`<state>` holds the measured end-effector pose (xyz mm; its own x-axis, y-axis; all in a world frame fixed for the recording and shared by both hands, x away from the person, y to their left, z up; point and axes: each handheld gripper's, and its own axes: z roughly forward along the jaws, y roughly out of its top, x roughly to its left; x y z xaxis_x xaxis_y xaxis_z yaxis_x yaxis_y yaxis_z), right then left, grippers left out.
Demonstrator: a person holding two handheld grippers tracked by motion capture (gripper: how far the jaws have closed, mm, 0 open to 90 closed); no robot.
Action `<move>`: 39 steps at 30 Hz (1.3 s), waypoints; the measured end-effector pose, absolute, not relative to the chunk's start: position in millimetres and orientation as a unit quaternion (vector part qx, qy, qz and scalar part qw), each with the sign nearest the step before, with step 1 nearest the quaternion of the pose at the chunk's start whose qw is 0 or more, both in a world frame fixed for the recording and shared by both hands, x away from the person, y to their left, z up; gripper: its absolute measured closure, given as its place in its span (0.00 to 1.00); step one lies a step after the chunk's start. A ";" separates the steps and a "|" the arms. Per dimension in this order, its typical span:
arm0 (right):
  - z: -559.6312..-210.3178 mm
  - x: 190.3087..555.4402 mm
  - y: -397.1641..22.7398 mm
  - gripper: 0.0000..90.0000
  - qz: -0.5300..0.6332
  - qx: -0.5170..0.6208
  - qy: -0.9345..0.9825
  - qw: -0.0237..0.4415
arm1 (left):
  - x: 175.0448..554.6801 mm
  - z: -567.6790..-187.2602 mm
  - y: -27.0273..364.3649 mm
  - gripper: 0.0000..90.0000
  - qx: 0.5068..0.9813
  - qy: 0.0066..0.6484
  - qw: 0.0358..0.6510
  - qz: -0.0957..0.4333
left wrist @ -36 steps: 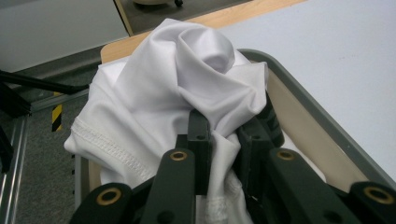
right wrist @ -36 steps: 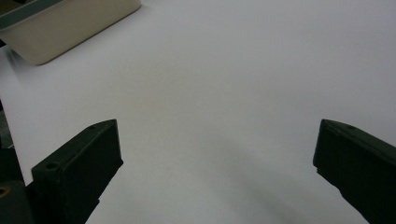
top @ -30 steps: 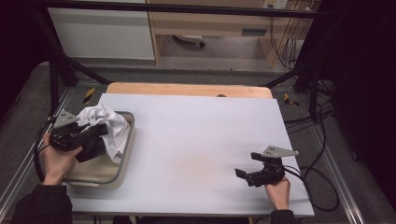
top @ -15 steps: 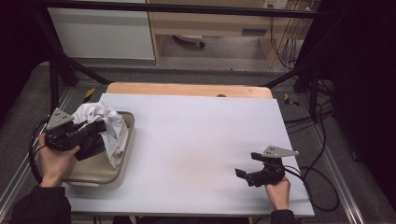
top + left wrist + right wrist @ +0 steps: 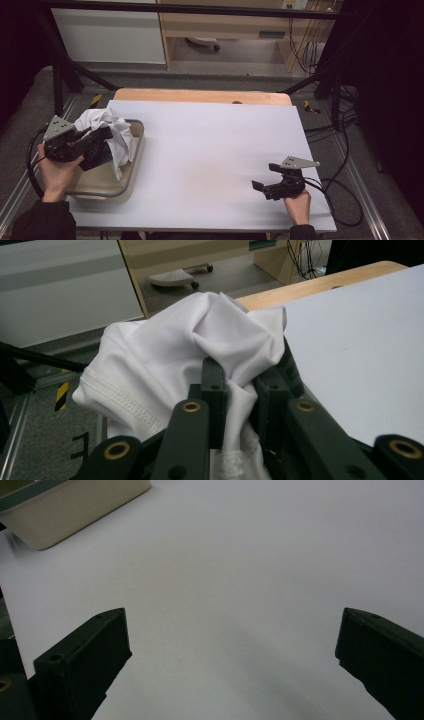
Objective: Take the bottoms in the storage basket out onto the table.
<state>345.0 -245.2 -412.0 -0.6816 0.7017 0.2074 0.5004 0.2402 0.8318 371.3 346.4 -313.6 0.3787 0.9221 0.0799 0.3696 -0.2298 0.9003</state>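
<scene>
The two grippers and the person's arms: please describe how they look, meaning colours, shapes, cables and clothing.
Both the left gripper and the right gripper are black, each with a grey three-cornered plate on top and a black cable trailing away. The left one's jaw links carry brass-coloured rings. The person wears dark sleeves.

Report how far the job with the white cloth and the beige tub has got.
Done: the left gripper is shut on the crumpled white cloth. In hand: the cloth hangs bunched over the beige plastic tub at the white table's left edge, part draping inside. Left, probably: lifting it clear and laying it on the table. The right gripper rests open, holding nothing.
</scene>
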 end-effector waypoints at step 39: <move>-411.8 344.8 -245.2 0.02 0.482 0.386 0.780 0.104 | 351.2 -289.0 344.6 0.86 0.667 0.433 0.491 0.356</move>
<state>344.8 -245.2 -411.8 -0.6807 0.7019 0.2098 0.5017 0.2380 0.8317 351.2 344.6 -289.0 0.3717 0.9271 0.0492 0.2287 -0.1428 0.9630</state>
